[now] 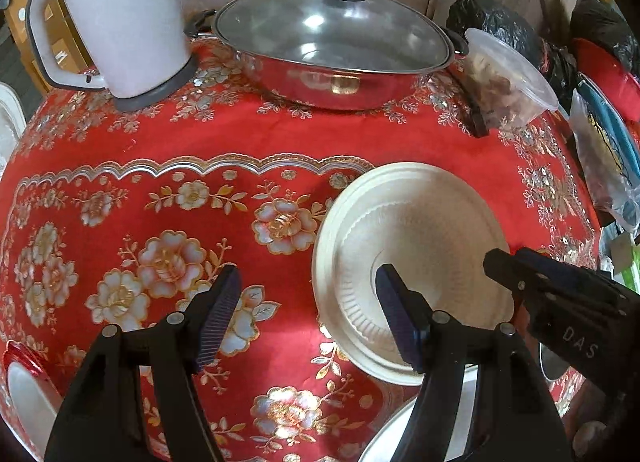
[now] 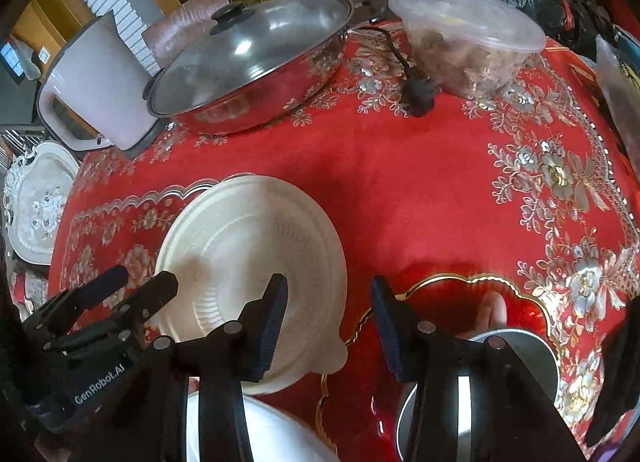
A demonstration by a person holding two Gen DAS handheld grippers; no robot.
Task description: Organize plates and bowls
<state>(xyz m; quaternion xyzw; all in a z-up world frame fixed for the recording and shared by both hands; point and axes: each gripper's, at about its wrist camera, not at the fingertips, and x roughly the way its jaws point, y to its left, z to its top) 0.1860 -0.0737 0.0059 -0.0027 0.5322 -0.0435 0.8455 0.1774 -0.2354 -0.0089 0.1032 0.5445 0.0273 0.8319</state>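
A cream ribbed bowl point(image 1: 416, 229) point(image 2: 240, 246) sits on the red flowered tablecloth point(image 1: 200, 149), with its near edge over a white plate point(image 1: 394, 436) point(image 2: 276, 434). My left gripper point(image 1: 308, 320) is open. Its right finger is above the bowl's inside and its left finger is outside the left rim. My right gripper point(image 2: 328, 326) is also open and straddles the bowl's right rim. Neither gripper holds anything. Each gripper shows at the edge of the other's view. A red gold-trimmed plate point(image 2: 460, 298) and a steel bowl point(image 2: 524, 346) lie under the right gripper.
At the back stand a white jug point(image 1: 120, 21), a steel pan with a glass lid point(image 1: 332, 45) and a plastic tub of food point(image 1: 508, 77). A black plug point(image 2: 416, 97) lies by the tub. Bags crowd the right edge point(image 1: 600, 141). An ornate white tray point(image 2: 40, 197) sits off the table's left.
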